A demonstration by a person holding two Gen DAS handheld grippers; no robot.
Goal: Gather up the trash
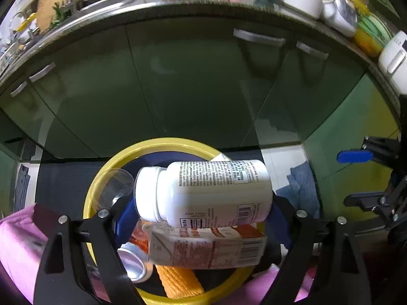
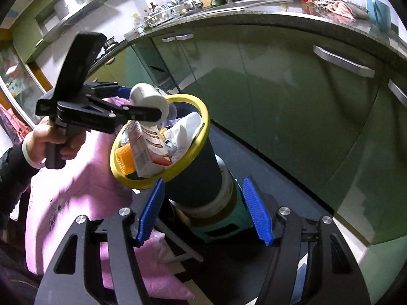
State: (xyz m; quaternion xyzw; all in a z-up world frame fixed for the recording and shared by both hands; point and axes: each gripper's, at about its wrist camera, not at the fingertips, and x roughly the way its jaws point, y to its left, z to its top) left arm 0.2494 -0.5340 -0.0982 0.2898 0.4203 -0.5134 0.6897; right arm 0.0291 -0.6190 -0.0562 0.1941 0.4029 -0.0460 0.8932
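Lying sideways between the blue pads of the left gripper (image 1: pixel 203 211), a white pill bottle (image 1: pixel 206 193) is clamped, the pads pressed on its two ends. The bottle is held directly above the yellow-rimmed trash bin (image 1: pixel 162 143), which is taken here as the landmark. Inside the bin a carton (image 1: pixel 206 249), an orange ridged piece (image 1: pixel 178 280), a metal can (image 1: pixel 132 264) and a crumpled white wrapper (image 2: pixel 183 132) are seen. A clear plastic cup (image 1: pixel 112 190) is leaned at the bin's rim, beside the bottle's cap. The right gripper (image 2: pixel 206 211) is placed low against the bin's dark body, its jaws apart, one pad on each side of the bin; whether they touch it cannot be told. A pink cloth (image 2: pixel 76 178) is spread beside the bin, and green cabinet doors (image 2: pixel 279 101) stand behind it.
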